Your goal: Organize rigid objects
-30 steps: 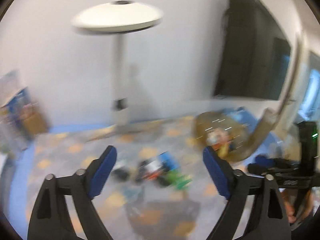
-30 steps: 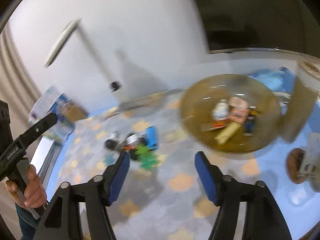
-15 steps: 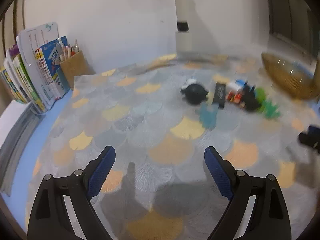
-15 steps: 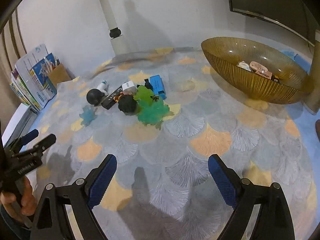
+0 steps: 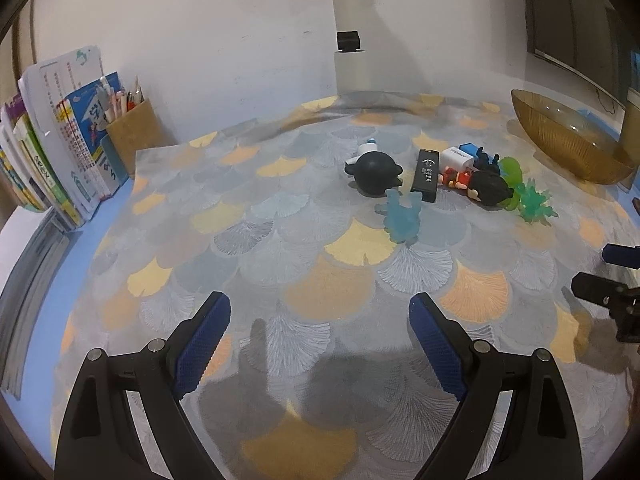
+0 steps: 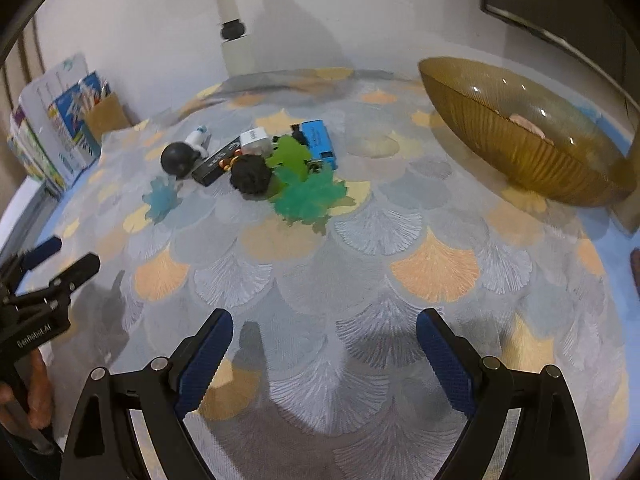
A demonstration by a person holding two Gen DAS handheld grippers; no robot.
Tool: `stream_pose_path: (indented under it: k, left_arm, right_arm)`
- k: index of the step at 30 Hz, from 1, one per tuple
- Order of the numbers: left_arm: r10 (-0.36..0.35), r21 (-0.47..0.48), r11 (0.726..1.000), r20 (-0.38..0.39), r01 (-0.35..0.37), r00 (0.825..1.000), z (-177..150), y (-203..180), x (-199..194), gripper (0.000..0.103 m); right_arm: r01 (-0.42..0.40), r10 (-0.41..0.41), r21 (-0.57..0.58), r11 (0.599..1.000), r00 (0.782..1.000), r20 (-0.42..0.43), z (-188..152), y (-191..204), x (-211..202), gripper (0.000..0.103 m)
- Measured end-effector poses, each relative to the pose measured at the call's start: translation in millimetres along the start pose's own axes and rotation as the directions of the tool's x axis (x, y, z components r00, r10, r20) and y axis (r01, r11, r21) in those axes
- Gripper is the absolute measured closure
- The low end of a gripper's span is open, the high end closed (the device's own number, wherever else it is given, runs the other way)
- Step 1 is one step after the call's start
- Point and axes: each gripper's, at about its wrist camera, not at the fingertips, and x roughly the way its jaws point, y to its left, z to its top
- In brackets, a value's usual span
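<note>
A pile of small items lies mid-table: a black round figure, a black bar, a white charger, a blue box, a dark-haired doll, green toys and a pale blue toy. An amber glass bowl stands at the right with something pink in it. My left gripper is open and empty, short of the pile. My right gripper is open and empty too.
Books and a brown pen holder stand at the far left. A white lamp post rises at the back wall. A patterned mat covers the blue table.
Both grippers have tilted down from the wall and lamp toward the table. The right one has moved closer to the pile. Both stay open.
</note>
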Motion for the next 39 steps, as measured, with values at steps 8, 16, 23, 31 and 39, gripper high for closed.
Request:
stream_pose_path:
  k: [8,16,23,31,39]
  left_arm:
    - [-0.007,0.004,1.0,-0.009,0.007,1.0,0.5,0.1,2.0,0.013]
    - [-0.012,0.009,1.0,-0.013,0.012,1.0,0.3,-1.5,2.1,0.013]
    - [-0.062,0.02,0.998,-0.046,0.063,0.997,2.2,-0.4,1.4,0.013]
    - [-0.181,0.034,0.983,-0.029,0.182,0.983,50.5,10.9,-29.1,0.013]
    - [-0.222,0.048,0.972,-0.148,0.232,0.964,65.4,-2.7,28.1,0.013]
  right_arm:
    - [0.005,-0.005,0.003,1.0,1.0,-0.01,0.4,-0.4,3.5,0.011]
    - [0.018,-0.018,0.0,1.0,1.0,-0.02,1.5,-0.7,6.9,0.011]
    - [-0.003,0.004,0.029,1.0,1.0,-0.018,0.5,-4.8,-4.4,0.011]
    - [-0.069,0.07,0.038,0.997,0.996,-0.048,45.5,-7.2,-45.2,0.011]
    - [-0.085,0.092,0.057,0.995,0.988,-0.124,67.8,-17.2,-1.5,0.015]
